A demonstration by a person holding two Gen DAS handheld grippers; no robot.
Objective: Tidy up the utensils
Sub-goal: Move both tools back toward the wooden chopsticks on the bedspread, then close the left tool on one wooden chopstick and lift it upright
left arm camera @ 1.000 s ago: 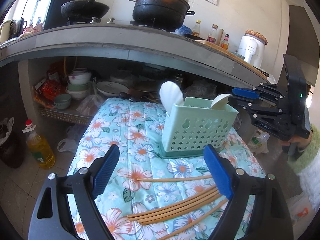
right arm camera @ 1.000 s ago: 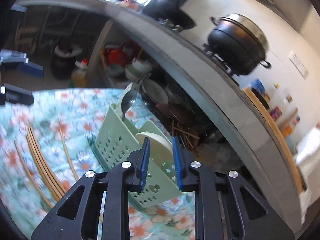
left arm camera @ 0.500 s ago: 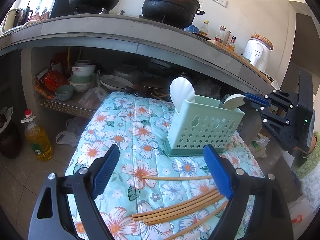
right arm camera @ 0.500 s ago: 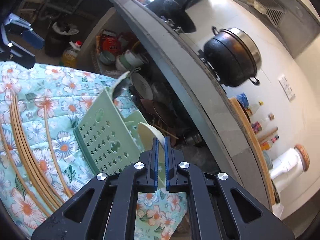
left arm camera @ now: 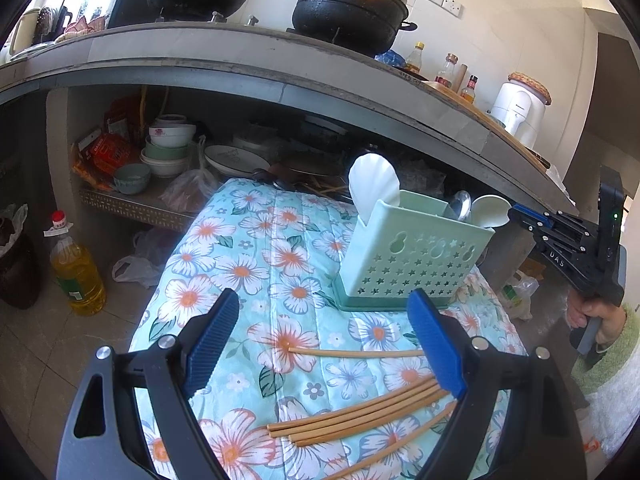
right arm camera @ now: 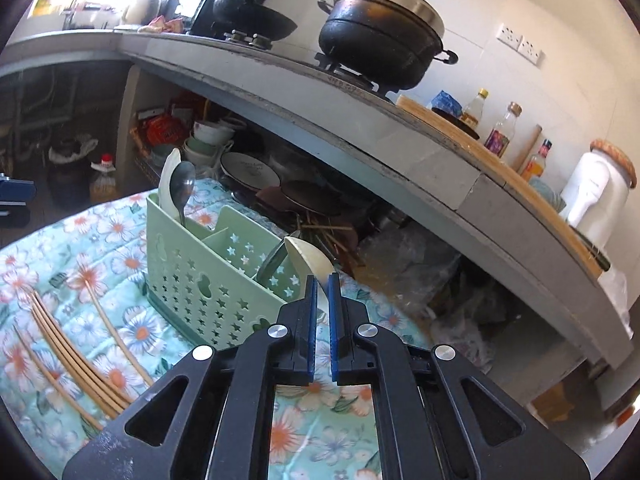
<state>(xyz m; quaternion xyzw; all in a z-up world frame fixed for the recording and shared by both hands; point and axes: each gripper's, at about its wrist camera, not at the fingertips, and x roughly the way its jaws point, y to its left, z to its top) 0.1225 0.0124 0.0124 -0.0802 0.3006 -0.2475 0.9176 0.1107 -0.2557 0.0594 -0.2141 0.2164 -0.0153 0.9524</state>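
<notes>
A mint green utensil caddy [left arm camera: 408, 256] [right arm camera: 200, 276] stands on a floral cloth. It holds a white rice paddle [left arm camera: 374, 184], a metal spoon [right arm camera: 182, 188] and a cream spoon [right arm camera: 308, 258] [left arm camera: 490, 210]. My right gripper [right arm camera: 323, 284] [left arm camera: 516, 212] is shut just behind the cream spoon's bowl at the caddy's right end; whether it touches the spoon is unclear. My left gripper [left arm camera: 324, 332] is open and empty above several bamboo chopsticks [left arm camera: 360, 412] [right arm camera: 72, 356] lying loose on the cloth.
The floral cloth [left arm camera: 256, 248] covers a low table in front of a concrete counter [left arm camera: 248, 68] with a black pot [left arm camera: 352, 4] and wok. Bowls and plates [left arm camera: 168, 148] fill the shelf under it. An oil bottle [left arm camera: 78, 268] stands on the floor at left.
My right gripper has closed from a narrow gap to shut and has swung round by the cream spoon at the caddy. My left gripper has pulled back a little, staying open.
</notes>
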